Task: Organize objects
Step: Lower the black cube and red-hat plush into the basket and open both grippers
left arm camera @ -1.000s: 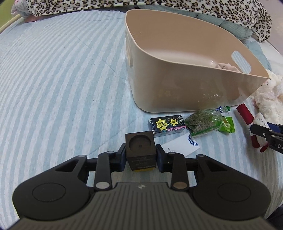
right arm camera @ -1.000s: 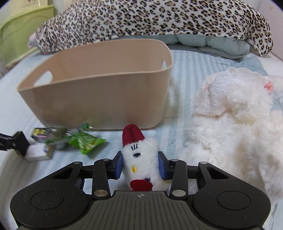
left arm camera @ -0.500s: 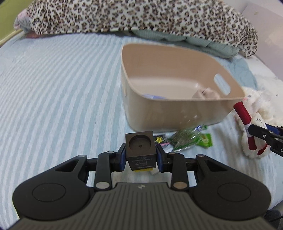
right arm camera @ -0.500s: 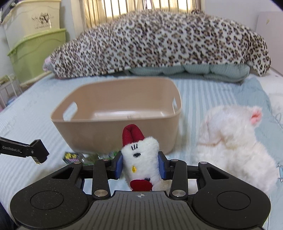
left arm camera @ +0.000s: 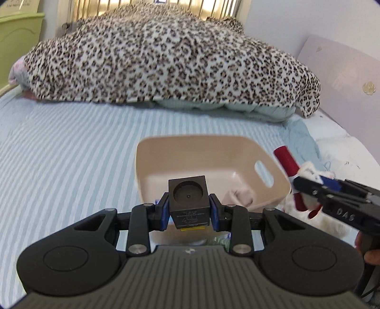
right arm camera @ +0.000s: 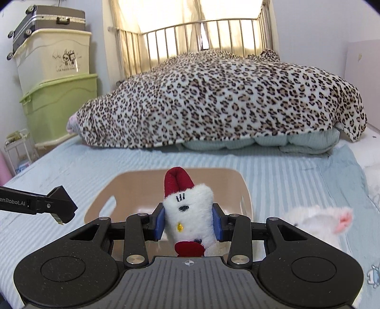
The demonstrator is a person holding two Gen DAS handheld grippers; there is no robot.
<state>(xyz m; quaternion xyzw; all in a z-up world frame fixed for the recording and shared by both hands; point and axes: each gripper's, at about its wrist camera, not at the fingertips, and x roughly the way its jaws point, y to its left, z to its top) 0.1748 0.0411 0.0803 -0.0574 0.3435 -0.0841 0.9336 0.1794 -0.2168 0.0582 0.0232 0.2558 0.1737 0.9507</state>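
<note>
The left hand-held gripper (left arm camera: 189, 211) is closed on a dark cube (left arm camera: 188, 202), its blue pads pressed against the cube's two sides. The cube sits upright between them, its top face showing a round recess and its near face a small label with a yellow strip below. It hangs above the near rim of the beige bin (left arm camera: 209, 152), which rests on the striped blue bed (left arm camera: 66, 154). Inside the bin, toward its near right corner, lies a pale soft item (left arm camera: 239, 196); what it is cannot be told. A slot handle is cut in the bin's right wall.

The right hand-held gripper (right arm camera: 188, 223) is closed on a small white plush (right arm camera: 188, 214) with a red cap, squeezed between its blue pads. The plush stands upright, face toward the camera, with a red patch at its base. It is held over the near edge of the bin (right arm camera: 242, 190). In the left wrist view the same plush (left arm camera: 287, 161) and right gripper (left arm camera: 308, 190) appear at the bin's right side, tilted.

A larger white plush (right arm camera: 315, 223) with a pink ear lies on the bed right of the bin. At the far end of the bed a leopard blanket (right arm camera: 225, 99) is heaped over a pale green quilt (right arm camera: 261, 140). Stacked storage boxes (right arm camera: 54, 78) with a suitcase (right arm camera: 47, 21) on top stand at the far left.
</note>
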